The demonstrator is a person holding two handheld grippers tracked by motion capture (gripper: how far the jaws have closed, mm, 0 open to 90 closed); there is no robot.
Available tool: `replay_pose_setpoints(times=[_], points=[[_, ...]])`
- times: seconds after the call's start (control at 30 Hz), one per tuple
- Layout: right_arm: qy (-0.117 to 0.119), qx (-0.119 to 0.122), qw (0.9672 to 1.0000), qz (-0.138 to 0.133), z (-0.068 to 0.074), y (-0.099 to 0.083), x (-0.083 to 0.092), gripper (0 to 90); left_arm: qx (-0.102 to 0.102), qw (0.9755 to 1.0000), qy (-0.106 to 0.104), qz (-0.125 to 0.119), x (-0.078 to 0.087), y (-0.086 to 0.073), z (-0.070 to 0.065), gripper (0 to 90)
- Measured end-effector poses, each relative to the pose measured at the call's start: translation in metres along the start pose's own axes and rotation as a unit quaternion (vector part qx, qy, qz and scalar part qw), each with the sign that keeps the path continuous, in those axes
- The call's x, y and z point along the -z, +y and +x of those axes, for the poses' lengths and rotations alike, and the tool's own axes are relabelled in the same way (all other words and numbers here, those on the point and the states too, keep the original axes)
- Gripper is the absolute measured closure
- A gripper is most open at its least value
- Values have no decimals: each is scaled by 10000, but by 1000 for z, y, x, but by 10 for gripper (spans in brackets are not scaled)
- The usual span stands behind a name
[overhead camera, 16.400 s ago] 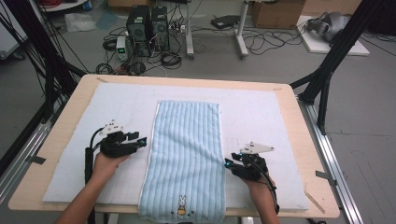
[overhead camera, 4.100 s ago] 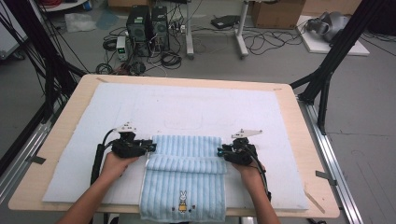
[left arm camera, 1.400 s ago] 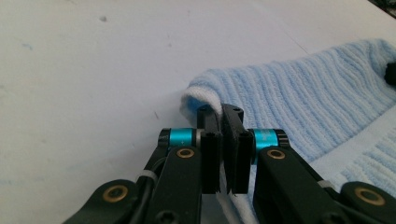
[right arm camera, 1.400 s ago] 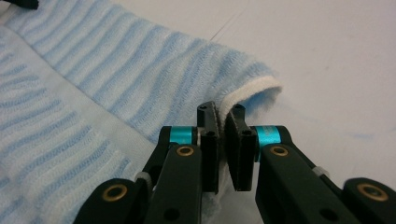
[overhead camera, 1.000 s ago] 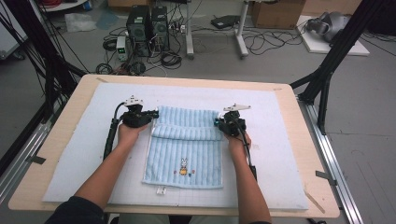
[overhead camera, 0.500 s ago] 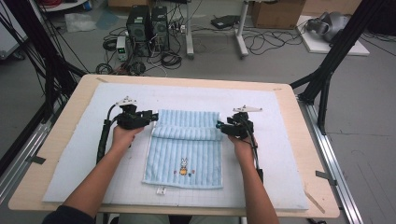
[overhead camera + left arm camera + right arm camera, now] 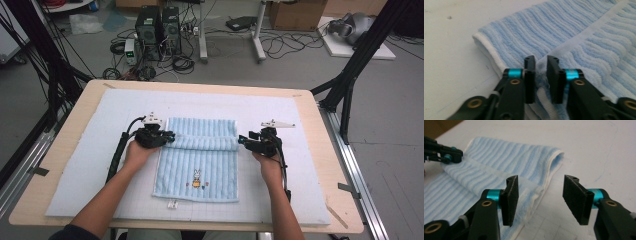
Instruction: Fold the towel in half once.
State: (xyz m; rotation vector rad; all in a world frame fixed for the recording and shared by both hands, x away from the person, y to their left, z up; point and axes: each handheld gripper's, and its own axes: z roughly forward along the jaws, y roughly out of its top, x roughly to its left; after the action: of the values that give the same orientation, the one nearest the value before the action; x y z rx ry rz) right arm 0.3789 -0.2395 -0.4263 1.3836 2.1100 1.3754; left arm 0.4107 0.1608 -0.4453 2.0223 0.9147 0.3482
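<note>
Table [image 7: 75, 125] of pale wood carried a white padded mat [image 7: 100, 130] across nearly all of its top; on the mat, near the middle, lay the blue striped towel [image 7: 200, 165], its far part folded back toward the person so that the doubled band ran across the top edge, with a small rabbit motif [image 7: 196, 178] on the single layer below; the left gripper [image 7: 167, 137] sat at the left end of that fold, its jaws having just been closing, nearly together with a pinch of terry cloth between them; the right gripper [image 7: 242, 141] stood at the fold's right end, jaws well apart, gripping nothing, the towel's edge beside one pad.
</note>
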Motion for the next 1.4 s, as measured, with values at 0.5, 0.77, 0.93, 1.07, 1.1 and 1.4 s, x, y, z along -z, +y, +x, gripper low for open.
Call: replay_pose_setpoints(times=[0.5, 0.77, 0.93, 1.07, 1.1, 1.4], points=[[104, 272, 9967, 763, 5, 5, -39, 819, 283, 9974, -283, -597, 21, -7, 0, 831], [38, 630, 9959, 642, 14, 7, -22, 829, 335, 9954, -410, -803, 32, -9, -5, 837], [112, 649, 9963, 554, 20, -2, -10, 829, 388, 9942, -527, -857, 41, -17, -9, 837], [131, 740, 9956, 557, 23, -7, -6, 835, 369, 9936, -560, -913, 45, -20, -12, 837], [150, 762, 9955, 551, 25, -8, -6, 836, 406, 9932, -573, -929, 46, -21, -12, 837], [302, 882, 9949, 385, 38, -18, 14, 842, 436, 9922, -692, -941, 58, -36, -21, 837]])
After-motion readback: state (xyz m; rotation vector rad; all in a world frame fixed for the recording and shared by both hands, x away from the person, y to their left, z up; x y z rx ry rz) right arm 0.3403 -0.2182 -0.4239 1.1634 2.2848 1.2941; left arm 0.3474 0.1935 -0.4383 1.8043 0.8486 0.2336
